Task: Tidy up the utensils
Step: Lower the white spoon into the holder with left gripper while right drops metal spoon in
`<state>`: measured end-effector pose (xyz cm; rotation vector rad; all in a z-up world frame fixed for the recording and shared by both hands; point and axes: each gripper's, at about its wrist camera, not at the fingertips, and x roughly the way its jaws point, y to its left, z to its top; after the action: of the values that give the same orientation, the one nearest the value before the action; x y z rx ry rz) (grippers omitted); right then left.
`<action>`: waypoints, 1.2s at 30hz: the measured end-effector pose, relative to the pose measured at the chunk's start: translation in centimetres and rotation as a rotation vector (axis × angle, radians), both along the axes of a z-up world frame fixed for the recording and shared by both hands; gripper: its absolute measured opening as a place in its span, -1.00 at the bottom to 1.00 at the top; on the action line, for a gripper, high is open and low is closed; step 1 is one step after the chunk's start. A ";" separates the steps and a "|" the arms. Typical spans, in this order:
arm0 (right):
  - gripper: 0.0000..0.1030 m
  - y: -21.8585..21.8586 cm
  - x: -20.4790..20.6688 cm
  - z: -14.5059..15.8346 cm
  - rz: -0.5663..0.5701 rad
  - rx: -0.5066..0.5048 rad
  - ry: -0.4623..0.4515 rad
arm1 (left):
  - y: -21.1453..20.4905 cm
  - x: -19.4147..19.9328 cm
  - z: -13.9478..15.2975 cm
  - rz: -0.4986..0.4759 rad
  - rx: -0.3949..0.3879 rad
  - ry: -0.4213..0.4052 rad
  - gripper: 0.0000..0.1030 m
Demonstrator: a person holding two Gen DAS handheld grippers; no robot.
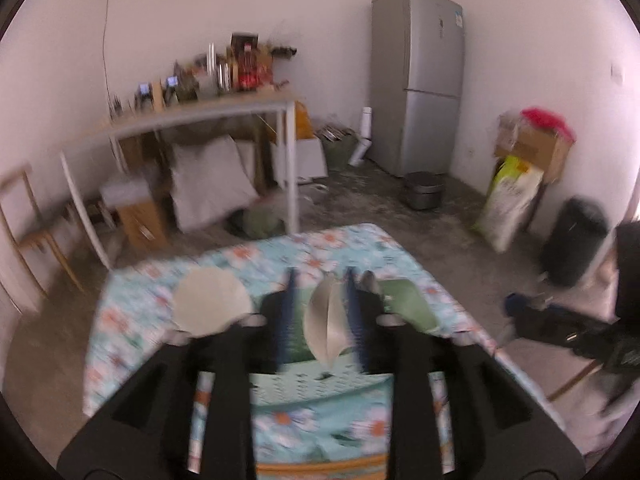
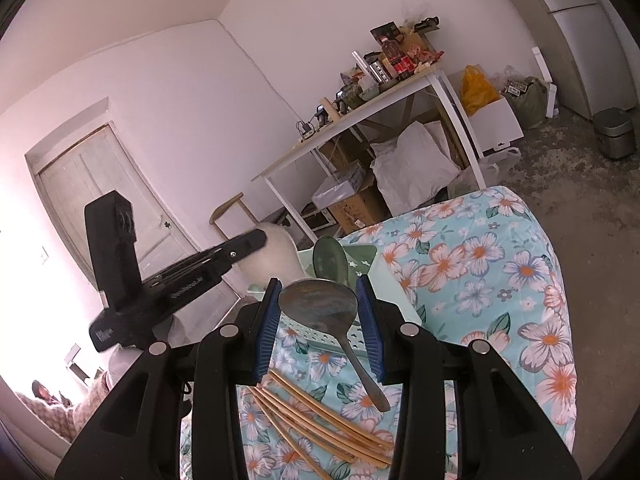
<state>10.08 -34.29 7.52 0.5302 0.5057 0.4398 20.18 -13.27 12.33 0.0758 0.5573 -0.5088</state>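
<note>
A metal spoon [image 2: 328, 320] lies on the flowered cloth [image 2: 480, 280] of the desk, its bowl resting on the edge of a pale green perforated tray [image 2: 304, 330] and its handle running back toward the camera. Just beside the handle's end, a loose bundle of wooden chopsticks [image 2: 320, 424] lies on the cloth. The right tool [image 2: 322, 320] hangs over the spoon with its blue pads set wide, one on each side of the bowl — neither pad clearly touches it. Past the spoon a green ladle [image 2: 330, 258] stands up out of the tray. The left tool [image 1: 320, 316] is held above the tray [image 1: 316, 390] in a blurred view, and a cream-coloured spoon [image 1: 326, 320] sits between its pads, against the right one — the gap stays fairly wide, and whether it truly grips cannot be told. A round cream plate [image 1: 210, 300] lies left of it and a green dish [image 1: 408, 306] to the right.
</note>
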 end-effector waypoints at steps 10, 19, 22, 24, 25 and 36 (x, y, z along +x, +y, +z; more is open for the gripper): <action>-0.28 1.7 0.3 1.7 0.044 -0.020 -0.026 | 9.1 -3.1 0.3 0.058 -0.239 0.020 0.24; -0.28 6.0 2.4 6.1 0.211 0.019 -0.114 | 17.4 -7.6 -4.1 0.263 -0.191 0.094 0.40; -0.28 7.6 3.9 7.6 0.268 0.036 -0.132 | 20.4 -9.2 -5.4 0.322 -0.192 0.121 0.40; -0.28 8.6 4.9 8.6 0.291 0.042 -0.148 | 21.9 -10.0 -5.8 0.356 -0.187 0.127 0.40; -0.28 9.1 5.6 9.2 0.301 0.045 -0.157 | 22.9 -10.6 -6.0 0.376 -0.187 0.128 0.41; -0.28 13.0 12.7 9.3 0.254 -0.021 -0.100 | 27.5 -13.5 -6.0 0.462 -0.214 0.100 0.46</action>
<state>22.78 -21.32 16.80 0.4223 0.4830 0.6992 6.65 14.19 6.32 -0.2791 0.5926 -0.1194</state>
